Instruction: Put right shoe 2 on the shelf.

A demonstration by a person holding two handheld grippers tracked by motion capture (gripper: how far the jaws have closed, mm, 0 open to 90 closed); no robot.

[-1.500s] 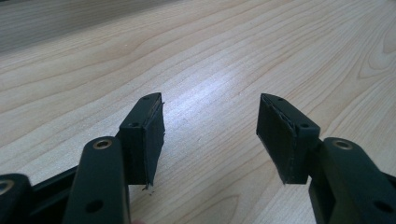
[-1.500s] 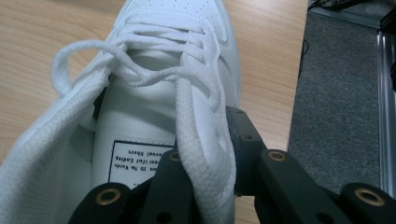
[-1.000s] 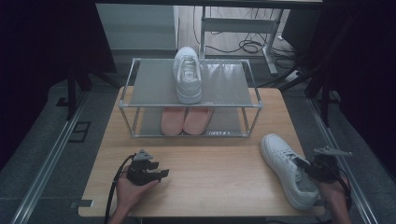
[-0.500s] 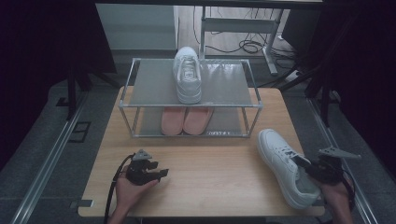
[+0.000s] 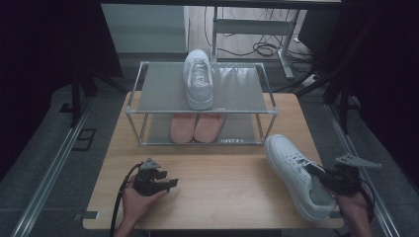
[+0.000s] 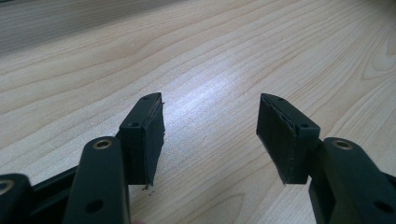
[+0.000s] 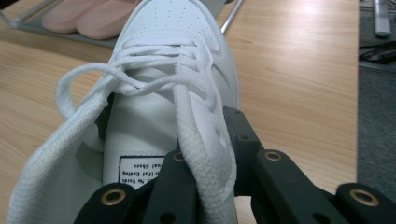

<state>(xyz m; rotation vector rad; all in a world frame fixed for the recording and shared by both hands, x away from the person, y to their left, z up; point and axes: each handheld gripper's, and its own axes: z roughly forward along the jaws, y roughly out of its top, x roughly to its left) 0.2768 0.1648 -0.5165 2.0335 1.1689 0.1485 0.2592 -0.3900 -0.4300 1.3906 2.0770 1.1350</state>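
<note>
A white sneaker [image 5: 295, 174] lies at the table's right front, toe toward the rack. My right gripper [image 5: 330, 179] is shut on the sneaker's [image 7: 163, 84] collar beside the laces; in the right gripper view one jaw sits inside the opening and the other outside, pinching the side wall at my right gripper [image 7: 212, 175]. A second white sneaker [image 5: 198, 79] stands on the top shelf of the metal shoe rack [image 5: 148, 94]. At the front left my left gripper [image 5: 168, 183] rests low over bare wood. Its open jaws hold nothing, as my left gripper [image 6: 210, 135] shows.
A pair of pink shoes [image 5: 195, 126] sits on the rack's lower shelf, and the pink shoes [image 7: 79, 18] also appear beyond the held sneaker. The wooden table [image 5: 222, 177] drops off to dark floor with cables at right and behind.
The right gripper has shifted the white sneaker slightly left and forward, toward the rack. The left gripper has stayed in place.
</note>
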